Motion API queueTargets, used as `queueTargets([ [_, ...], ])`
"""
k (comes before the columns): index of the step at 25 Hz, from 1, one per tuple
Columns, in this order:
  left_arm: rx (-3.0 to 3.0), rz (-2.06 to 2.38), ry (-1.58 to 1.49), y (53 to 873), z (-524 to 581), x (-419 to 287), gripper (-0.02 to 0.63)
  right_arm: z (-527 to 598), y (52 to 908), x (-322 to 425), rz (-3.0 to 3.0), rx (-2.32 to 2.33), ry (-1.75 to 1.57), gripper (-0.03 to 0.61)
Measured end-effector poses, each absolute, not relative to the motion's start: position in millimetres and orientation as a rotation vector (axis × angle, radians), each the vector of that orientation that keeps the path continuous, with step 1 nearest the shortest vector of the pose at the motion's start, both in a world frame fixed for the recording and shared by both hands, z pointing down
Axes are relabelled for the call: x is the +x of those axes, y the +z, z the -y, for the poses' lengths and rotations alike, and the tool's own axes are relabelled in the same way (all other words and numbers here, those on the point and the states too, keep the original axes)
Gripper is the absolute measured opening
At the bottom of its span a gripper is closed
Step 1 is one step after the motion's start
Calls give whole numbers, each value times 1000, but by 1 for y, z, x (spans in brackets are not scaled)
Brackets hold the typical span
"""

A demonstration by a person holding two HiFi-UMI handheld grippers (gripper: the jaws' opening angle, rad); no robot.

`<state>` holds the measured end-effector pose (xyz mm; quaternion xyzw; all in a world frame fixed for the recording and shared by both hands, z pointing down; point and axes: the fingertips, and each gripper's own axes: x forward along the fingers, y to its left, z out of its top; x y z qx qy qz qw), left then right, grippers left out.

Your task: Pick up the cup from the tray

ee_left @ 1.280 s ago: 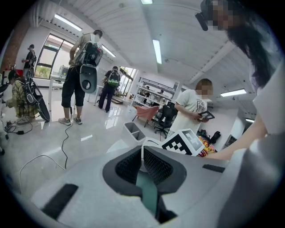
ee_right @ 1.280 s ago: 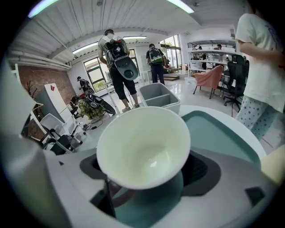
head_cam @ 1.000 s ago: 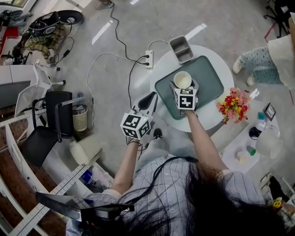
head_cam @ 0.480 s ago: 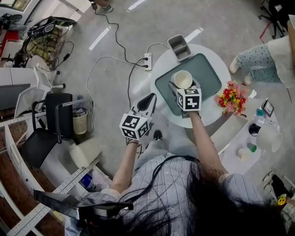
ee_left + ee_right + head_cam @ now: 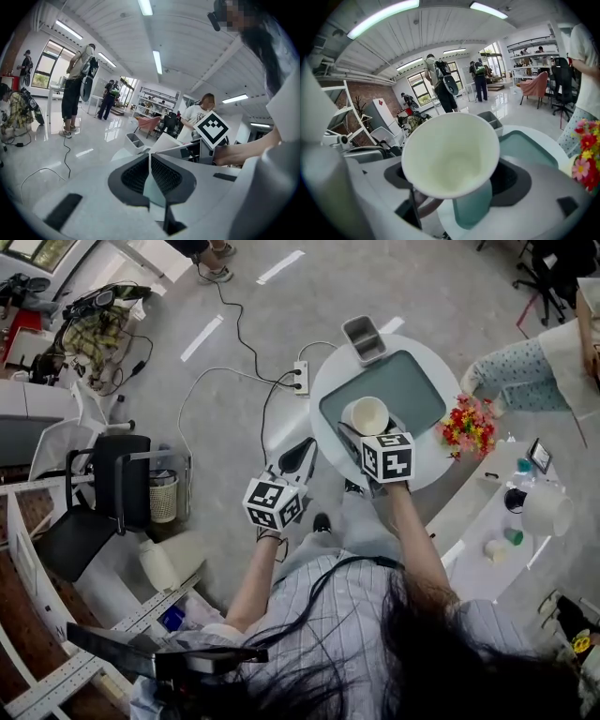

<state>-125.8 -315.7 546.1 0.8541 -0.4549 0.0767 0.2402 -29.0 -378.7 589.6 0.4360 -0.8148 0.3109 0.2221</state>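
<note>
A white empty cup [image 5: 366,414] is held in my right gripper [image 5: 370,427], which is shut on it over the near left edge of the teal tray [image 5: 417,390]. In the right gripper view the cup [image 5: 450,154] fills the space between the jaws, tilted with its mouth toward the camera, and the tray [image 5: 529,145] lies beyond it. My right gripper [image 5: 454,183] clamps the cup's lower body. My left gripper [image 5: 306,444] hangs off the table's left side over the floor, and the left gripper [image 5: 150,164] has its jaws together with nothing in them.
The tray rests on a round white table [image 5: 330,381]. A grey two-part bin [image 5: 364,337] stands at its far edge and a bunch of red and yellow flowers [image 5: 469,425] at its right. A power strip [image 5: 301,376] and cables lie on the floor; a person [image 5: 525,371] sits at right.
The right gripper has risen and drawn back toward me with the cup, which now looks larger and sits over the tray's near edge. The left gripper has stayed about where it was.
</note>
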Motion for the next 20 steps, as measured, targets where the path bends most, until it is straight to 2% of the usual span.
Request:
queueTargets([
  [20, 2434, 1229, 122, 514, 194, -153, 14, 238, 547, -79, 2320, 1200, 782, 422],
])
